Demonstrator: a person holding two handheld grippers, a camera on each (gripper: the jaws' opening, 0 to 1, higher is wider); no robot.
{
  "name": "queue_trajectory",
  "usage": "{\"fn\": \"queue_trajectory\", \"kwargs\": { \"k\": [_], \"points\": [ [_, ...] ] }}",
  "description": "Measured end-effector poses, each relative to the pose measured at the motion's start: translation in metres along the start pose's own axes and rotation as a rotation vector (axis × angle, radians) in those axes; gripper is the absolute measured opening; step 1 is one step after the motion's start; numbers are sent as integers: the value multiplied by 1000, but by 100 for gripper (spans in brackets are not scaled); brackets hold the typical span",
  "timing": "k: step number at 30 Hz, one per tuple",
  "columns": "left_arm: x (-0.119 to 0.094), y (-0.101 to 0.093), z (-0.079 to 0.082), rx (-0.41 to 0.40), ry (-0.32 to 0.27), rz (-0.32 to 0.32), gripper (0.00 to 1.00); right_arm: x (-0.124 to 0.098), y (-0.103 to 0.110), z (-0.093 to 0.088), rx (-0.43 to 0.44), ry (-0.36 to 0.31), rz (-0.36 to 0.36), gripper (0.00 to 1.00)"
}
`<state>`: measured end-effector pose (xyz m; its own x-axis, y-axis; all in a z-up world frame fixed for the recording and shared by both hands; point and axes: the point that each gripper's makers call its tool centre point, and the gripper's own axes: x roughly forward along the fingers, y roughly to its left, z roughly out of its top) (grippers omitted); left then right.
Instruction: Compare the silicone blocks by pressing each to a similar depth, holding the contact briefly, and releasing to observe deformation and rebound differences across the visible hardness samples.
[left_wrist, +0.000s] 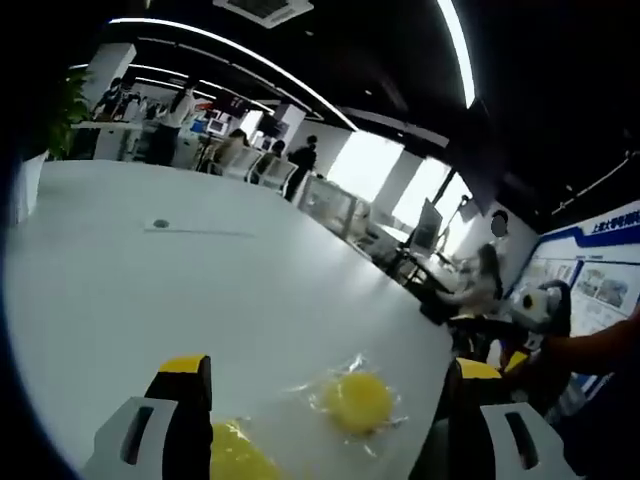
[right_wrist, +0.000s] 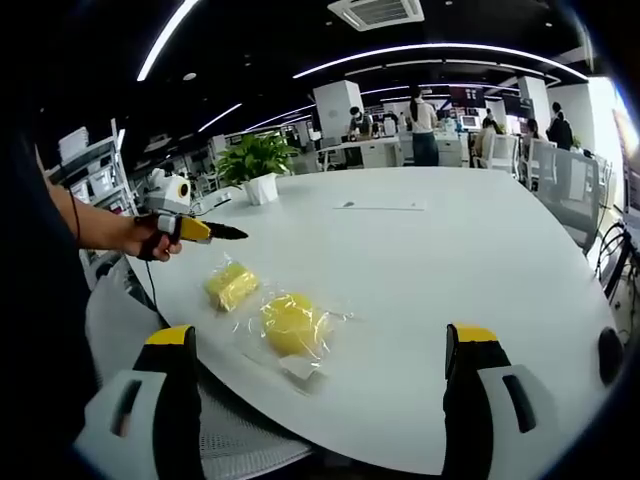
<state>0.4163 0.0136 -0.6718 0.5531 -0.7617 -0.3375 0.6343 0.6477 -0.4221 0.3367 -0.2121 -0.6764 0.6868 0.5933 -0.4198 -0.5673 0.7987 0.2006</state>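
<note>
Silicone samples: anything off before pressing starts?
Both yellow samples are wrapped in clear plastic: the round one in a crinkled bag, the blockier one beside it. They sit close to the table edge. Nothing looks spilled or damaged.

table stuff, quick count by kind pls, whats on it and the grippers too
yellow silicone blocks in clear wrap: 2, a rectangular one and a rounder one
potted plant: 1
flat strip lying mid-table: 1
grippers: 2, left gripper and right gripper
total: 6
</note>
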Motion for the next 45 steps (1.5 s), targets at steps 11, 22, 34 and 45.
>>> {"fn": "queue_trajectory", "kwargs": {
  "k": [11,22,34,45],
  "points": [
    [-74,33,2,171,-12,90,100,15,2,3,-25,10,21,97],
    [-135,67,-49,192,18,222,100,22,8,-13,-46,51,30,97],
    [-173,70,-70,125,-3,252,100,23,11,-28,-52,63,13,97],
    [-187,64,-43,55,-153,312,100,17,15,-20,-63,19,-28,97]
  ]
}}
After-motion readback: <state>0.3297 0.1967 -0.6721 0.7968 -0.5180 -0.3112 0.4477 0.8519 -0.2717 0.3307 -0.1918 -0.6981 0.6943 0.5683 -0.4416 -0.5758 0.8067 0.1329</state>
